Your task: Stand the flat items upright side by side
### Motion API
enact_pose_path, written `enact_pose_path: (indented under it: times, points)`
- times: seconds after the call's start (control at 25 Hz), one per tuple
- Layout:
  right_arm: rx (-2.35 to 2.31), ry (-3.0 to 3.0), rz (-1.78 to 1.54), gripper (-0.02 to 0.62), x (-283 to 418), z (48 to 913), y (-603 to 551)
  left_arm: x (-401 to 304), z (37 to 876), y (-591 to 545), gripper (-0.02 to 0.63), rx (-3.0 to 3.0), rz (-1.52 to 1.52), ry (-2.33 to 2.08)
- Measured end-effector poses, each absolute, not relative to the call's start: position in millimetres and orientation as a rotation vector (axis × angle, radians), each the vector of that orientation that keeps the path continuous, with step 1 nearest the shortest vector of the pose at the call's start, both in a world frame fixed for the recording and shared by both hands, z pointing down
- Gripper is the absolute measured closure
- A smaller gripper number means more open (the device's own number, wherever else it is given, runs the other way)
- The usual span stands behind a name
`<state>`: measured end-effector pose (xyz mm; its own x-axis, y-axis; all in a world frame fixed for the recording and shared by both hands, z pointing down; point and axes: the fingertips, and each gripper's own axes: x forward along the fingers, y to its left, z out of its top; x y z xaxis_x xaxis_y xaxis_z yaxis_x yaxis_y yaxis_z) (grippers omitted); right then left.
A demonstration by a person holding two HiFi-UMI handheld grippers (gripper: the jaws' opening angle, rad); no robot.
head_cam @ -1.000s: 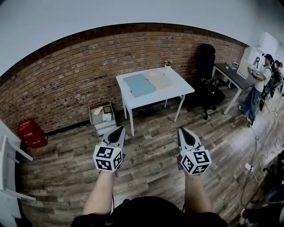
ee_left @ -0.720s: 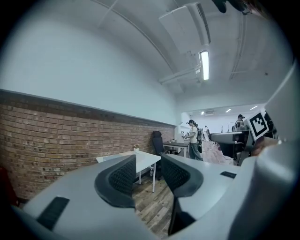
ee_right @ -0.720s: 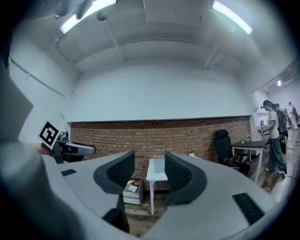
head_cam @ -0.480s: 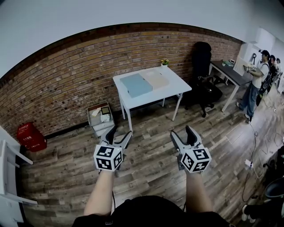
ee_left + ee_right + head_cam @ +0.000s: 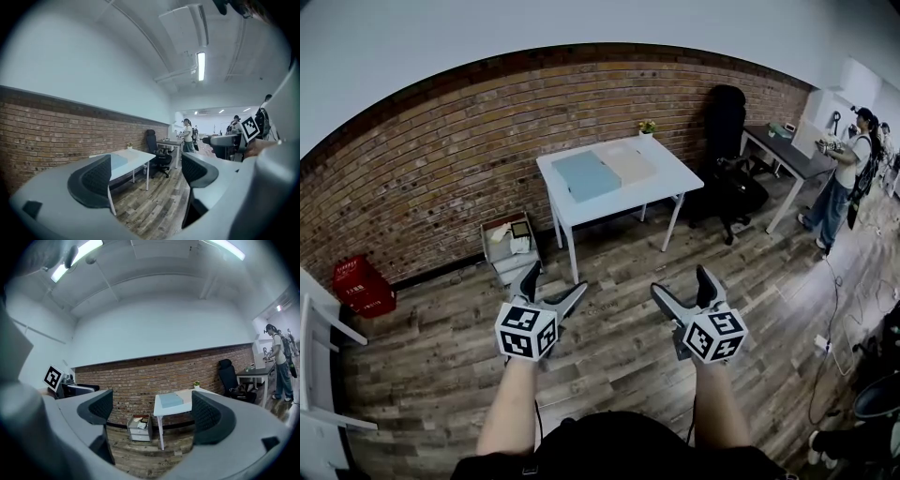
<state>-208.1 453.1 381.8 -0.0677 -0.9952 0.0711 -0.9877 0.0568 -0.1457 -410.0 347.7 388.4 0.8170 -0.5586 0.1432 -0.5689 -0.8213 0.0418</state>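
A flat blue item [image 5: 586, 176] and a flat beige item [image 5: 630, 166] lie side by side on a white table [image 5: 670, 186] by the brick wall, well ahead of me. The blue item [image 5: 170, 400] also shows in the right gripper view. My left gripper [image 5: 549, 285] and right gripper [image 5: 682, 287] hang over the wooden floor, far short of the table. The jaws of both have just been opening; they stand wide apart with nothing between them.
A small white drawer unit [image 5: 509, 247] with loose things on top stands left of the table. A black office chair [image 5: 729, 159] and a dark desk [image 5: 787, 155] are to the right, with a person [image 5: 844, 183] standing there. A red crate [image 5: 362, 286] sits far left.
Both grippers went from shut to wide open. The table and wall have shifted slightly in the head view; the hands stayed about where they were.
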Motion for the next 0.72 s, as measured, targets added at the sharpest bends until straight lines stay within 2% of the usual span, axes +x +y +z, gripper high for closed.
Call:
enact_pose_path:
  times: [0.12, 0.24, 0.72]
  points:
    - [-2.091, 2.278, -0.256, 0.038, -209.3, 383.8, 453.2, -404.8, 386.4, 350.9, 0.109, 2.931, 0.197, -0.895]
    - [-2.075, 2.305, -0.243, 0.009, -212.7, 383.7, 454.0, -402.3, 387.9, 351.8, 0.087, 2.934, 0.215, -0.896]
    - [-2.028, 2.367, -0.245, 0.008, -202.1, 388.8, 474.6, -381.5, 401.6, 358.6, 0.049, 2.907, 0.245, -0.907]
